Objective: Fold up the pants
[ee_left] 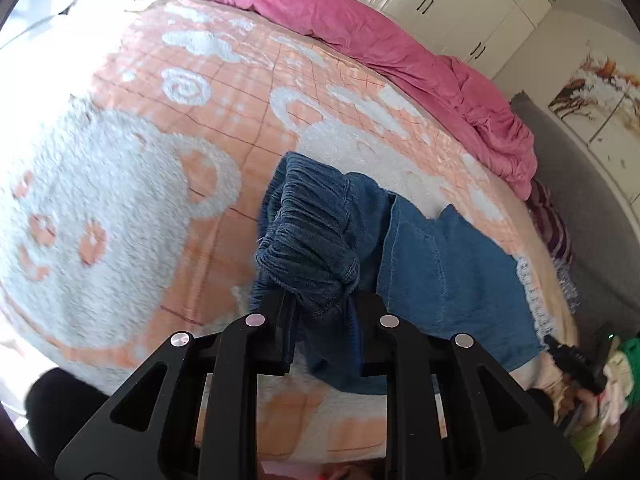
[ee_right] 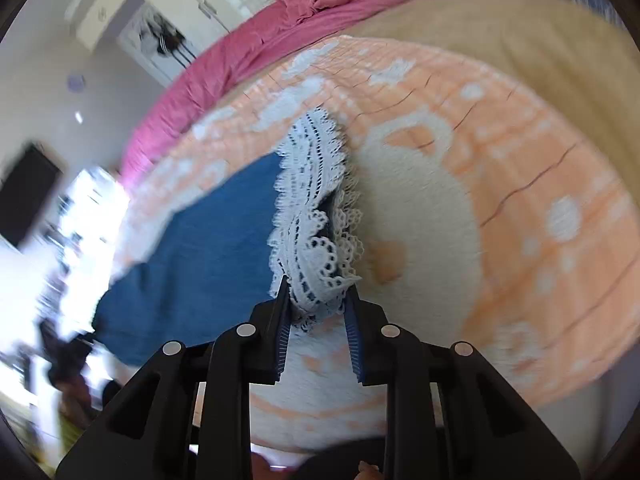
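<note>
Blue denim pants [ee_left: 440, 264] are seen stretched across the bed, over an orange-and-white bear-print blanket [ee_left: 120, 200], with a pink duvet [ee_left: 400, 52] bunched along the far side.

Left gripper [ee_left: 324, 312]: jaws closed most of the way on the gathered elastic waistband [ee_left: 308, 232], which is bunched thickly between them. Right gripper [ee_right: 318, 304]: jaws narrowed onto the white lace hem [ee_right: 312, 216] of the leg end, a wad of lace and denim pinched between the blue pads [ee_right: 354, 336].

Handling, judged: the cloth is soft and limp, of light to moderate weight; sag between the two holds is to be expected. The waistband is thick and ridged, so a firm grip is likely there. The lace is thin, open and snag-prone; it may stretch or tear if pulled hard, and a hold including the denim behind it would be safer.

Grip points advised: waistband at one end, hem at the other, brought together for the fold.
</note>
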The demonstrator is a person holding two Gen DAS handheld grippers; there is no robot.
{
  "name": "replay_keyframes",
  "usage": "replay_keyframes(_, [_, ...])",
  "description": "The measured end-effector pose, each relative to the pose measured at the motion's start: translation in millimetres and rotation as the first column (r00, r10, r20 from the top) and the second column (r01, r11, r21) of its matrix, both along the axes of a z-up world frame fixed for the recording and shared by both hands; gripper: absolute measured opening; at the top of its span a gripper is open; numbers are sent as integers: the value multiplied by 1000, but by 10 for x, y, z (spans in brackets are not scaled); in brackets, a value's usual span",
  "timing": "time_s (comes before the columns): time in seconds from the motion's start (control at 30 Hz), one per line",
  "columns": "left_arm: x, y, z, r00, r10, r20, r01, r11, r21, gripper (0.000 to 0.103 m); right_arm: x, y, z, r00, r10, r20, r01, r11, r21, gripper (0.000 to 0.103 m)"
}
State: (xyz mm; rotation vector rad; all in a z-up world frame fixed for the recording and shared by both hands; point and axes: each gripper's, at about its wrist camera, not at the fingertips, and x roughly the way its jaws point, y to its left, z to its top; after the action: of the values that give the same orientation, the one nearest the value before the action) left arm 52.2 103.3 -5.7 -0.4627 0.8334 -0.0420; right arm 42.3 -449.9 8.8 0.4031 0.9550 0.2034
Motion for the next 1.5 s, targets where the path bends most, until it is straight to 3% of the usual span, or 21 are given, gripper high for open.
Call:
replay_keyframes(0.1, [32, 37, -219, 997, -5, -75, 7, 1000, 24, 19, 15, 68, -123, 998, 5, -58, -9, 998, -67, 26])
replay_keyframes(0.23, [19, 37, -236, 998, -9, -67, 11, 999, 34, 21, 7, 56, -159, 997, -15, -74, 9, 996, -91, 29])
replay_keyframes(0.33, [-1, 75, -219, 997, 10, -81, -6, 999, 51, 46, -5, 40, -163, 997, -28, -76, 21, 996, -86, 31])
replay_keyframes(0.47, [-144, 152, -119, 999, 4, -42, -3, 1000, 30, 46, -116, -16, -103, 996, -71, -62, 66, 995, -80, 45])
replay_keyframes(0.57, [-312, 170, 88, 1000, 15, 12, -16, 995, 95, 46, -255, -41, 34, 993, -118, -14, 115, 983, -144, 53])
replay_keyframes(0.7, [-469, 130, 397, 996, 14, 93, -29, 986, 162, 46, -369, 18, 316, 985, -140, 103, 159, 965, -210, 56])
replay_keyframes(0.8, [-409, -47, 564, 992, -26, 127, -1, 979, 203, 49, -333, 264, 503, 982, -69, 179, 108, 969, -224, 62])
replay_keyframes(0.97, [-114, -532, 633, 980, -140, 140, 106, 969, 224, 53, -106, 845, 585, 970, 100, 223, -45, 970, -240, 72])
replay_keyframes(1.1, [333, -962, 471, 967, -244, 71, 228, 957, 182, 53, 147, 1357, 491, 952, 235, 195, -171, 940, -296, 73])
replay_keyframes(1.23, [734, -1303, 237, 957, -289, 4, 284, 941, 184, 54, 371, 1670, 367, 936, 311, 163, -253, 920, -300, 75])
replay_keyframes(1.3, [876, -1438, 113, 949, -315, -28, 315, 929, 195, 54, 446, 1713, 277, 940, 310, 141, -259, 920, -293, 77])
replay_keyframes(1.4, [1021, -1461, -124, 957, -275, -91, 289, 928, 236, 55, 558, 1696, 103, 955, 284, 89, -245, 920, -306, 77])
replay_keyframes(1.5, [1031, -1285, -292, 967, -232, -105, 251, 942, 223, 53, 601, 1562, -91, 980, 197, 18, -172, 893, -416, 80])
